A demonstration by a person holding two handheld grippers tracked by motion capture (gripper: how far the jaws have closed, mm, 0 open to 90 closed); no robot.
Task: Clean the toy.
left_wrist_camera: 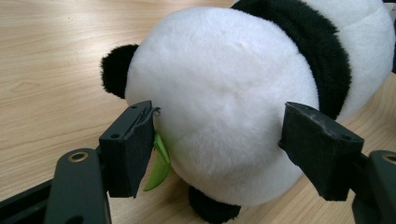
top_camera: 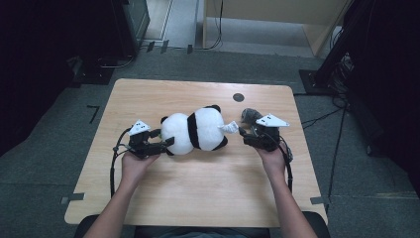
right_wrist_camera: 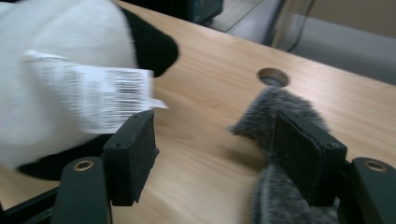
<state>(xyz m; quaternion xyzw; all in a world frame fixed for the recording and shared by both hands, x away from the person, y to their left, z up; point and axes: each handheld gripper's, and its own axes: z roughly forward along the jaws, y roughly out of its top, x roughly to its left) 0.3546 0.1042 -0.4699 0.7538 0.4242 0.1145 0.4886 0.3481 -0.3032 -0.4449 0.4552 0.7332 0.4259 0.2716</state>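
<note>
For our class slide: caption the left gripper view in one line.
Open left gripper brackets the panda's white head.

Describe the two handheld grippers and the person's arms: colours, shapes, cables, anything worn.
Both the left gripper and the right gripper are black, each topped by a grey three-cornered plate. Each has two flat rectangular black pads on black arms with brass-ringed holes. A black cable trails back from each along the forearm. The forearms are bare, with no sleeves or gloves to be seen.

grey carpet floor (top_camera: 44,163), wooden table (top_camera: 198,183), dark stands, floor cables (top_camera: 322,118)
</note>
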